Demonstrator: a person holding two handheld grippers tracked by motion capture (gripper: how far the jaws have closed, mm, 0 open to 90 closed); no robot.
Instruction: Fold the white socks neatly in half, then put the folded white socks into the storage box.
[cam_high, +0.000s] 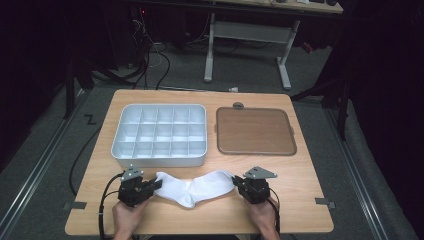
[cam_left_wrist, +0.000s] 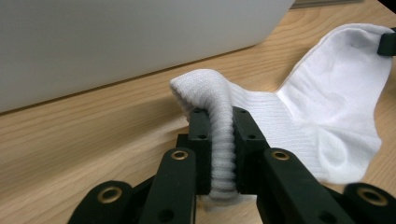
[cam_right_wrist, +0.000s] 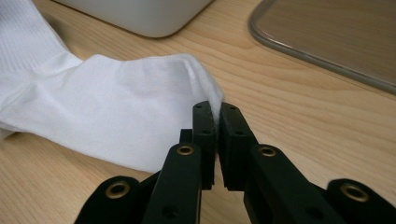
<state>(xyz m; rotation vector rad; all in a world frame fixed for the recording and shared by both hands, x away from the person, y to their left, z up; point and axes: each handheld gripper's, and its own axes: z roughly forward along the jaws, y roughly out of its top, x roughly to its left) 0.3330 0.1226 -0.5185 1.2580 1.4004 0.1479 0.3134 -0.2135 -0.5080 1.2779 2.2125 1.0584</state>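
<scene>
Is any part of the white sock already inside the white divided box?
No: in the high view the white sock lies on the table in front of the white divided box, whose compartments hold no part of it.

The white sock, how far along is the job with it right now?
Done: both ends are gripped. The left gripper pinches the ribbed cuff of the white sock, the right gripper its toe edge. In hand: it's spread between them on the table. Left: probably folding it and putting it in the empty divided tray, which nothing has entered yet.
</scene>
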